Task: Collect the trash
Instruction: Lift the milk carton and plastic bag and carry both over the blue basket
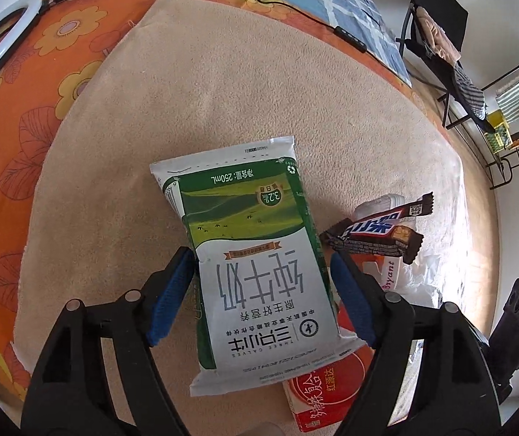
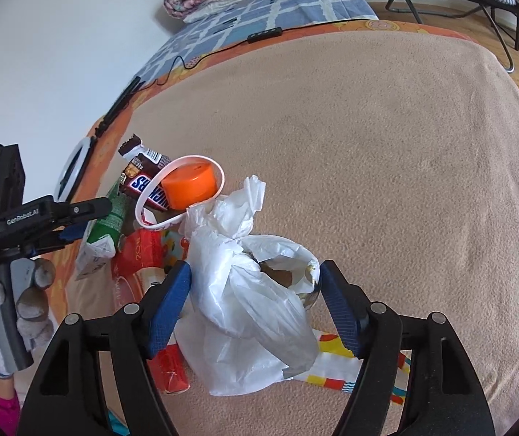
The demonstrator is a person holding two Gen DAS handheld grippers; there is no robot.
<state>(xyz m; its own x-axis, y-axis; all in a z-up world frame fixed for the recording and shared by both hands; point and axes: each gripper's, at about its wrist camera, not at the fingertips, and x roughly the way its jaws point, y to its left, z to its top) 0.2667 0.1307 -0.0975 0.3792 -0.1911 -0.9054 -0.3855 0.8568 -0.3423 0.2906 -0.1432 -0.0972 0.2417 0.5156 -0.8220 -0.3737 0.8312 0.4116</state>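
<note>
While our left gripper [image 1: 261, 276] clamps the milk pouch [image 1: 256, 265] from both sides above the beige blanket [image 1: 223, 91], near its right edge, our right gripper [image 2: 256, 290] hangs spread wide around the white plastic bag [image 2: 245, 290], with the candy bar [image 2: 147, 181] just beyond.

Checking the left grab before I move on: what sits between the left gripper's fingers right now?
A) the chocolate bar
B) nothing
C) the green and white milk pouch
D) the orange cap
C: in the left wrist view the milk pouch lies between the blue pads of the left gripper, with the chocolate bar off to the side, outside the fingers.
</note>
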